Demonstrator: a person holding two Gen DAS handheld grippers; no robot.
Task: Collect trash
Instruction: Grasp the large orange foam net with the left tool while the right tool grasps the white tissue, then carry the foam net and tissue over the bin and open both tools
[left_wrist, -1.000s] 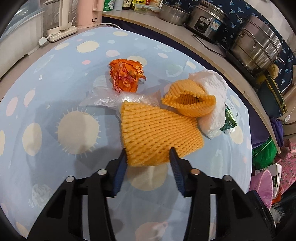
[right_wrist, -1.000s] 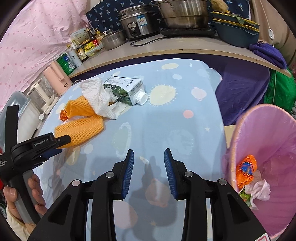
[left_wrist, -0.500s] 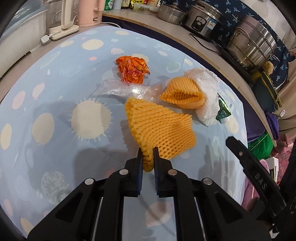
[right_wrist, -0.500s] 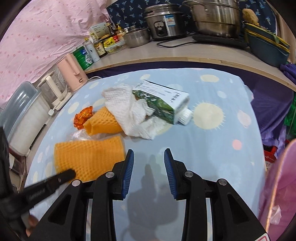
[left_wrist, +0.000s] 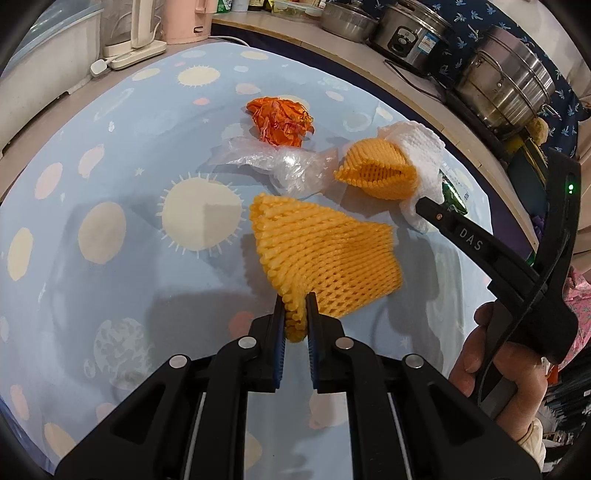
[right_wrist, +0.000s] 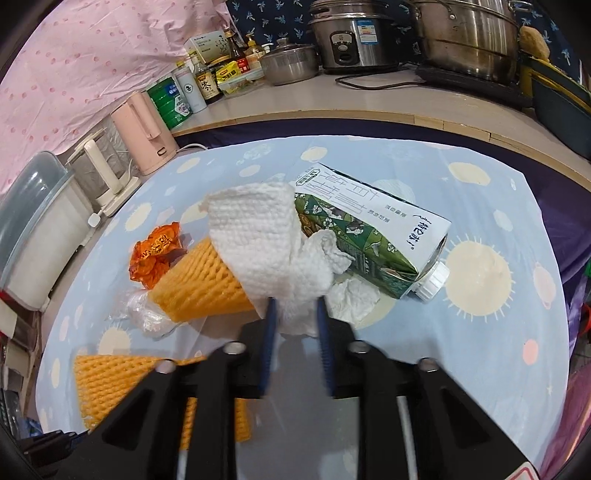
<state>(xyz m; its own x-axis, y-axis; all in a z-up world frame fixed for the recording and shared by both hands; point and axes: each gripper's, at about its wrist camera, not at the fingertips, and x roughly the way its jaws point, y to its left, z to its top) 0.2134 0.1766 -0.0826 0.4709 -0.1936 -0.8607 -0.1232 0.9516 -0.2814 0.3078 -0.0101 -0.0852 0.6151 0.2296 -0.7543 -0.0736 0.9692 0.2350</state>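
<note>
- The left gripper (left_wrist: 295, 325) is closed on the near corner of the flat yellow foam net (left_wrist: 325, 254); the corner is squeezed between the two blue pads, and the rest of the net spreads toward 12 and 1 o'clock over the blue tablecloth (left_wrist: 110, 295).
- In the left wrist view, a clear plastic wrap (left_wrist: 291, 168) lies at 12 o'clock from this net, and a crumpled orange wrapper (left_wrist: 280, 122) lies just behind the wrap.
- A second foam net (left_wrist: 380, 171), rolled like a cone, lies at 1 o'clock, with its open mouth toward the camera and white paper towel (left_wrist: 417, 144) touching its far side.
- The right gripper (right_wrist: 295, 317) has its fingers apart, not clamped, and they stand on both sides of the near edge of the paper towel (right_wrist: 266, 243). If the pads already touch the towel, one cannot tell.
- In the right wrist view, the towel lies partly over the rolled net (right_wrist: 203, 284) at 10 o'clock and leans against a green and white milk carton (right_wrist: 373, 236) at 1 o'clock.
- The carton lies on its side, with its white cap (right_wrist: 432, 282) pointing toward 3 o'clock.
- The person's right hand (left_wrist: 495, 369) holds the handle of the right gripper at 3 o'clock in the left wrist view.
- A rice cooker (right_wrist: 351, 40) and a big steel pot (right_wrist: 465, 37) stand on the counter at 12 o'clock.
</note>
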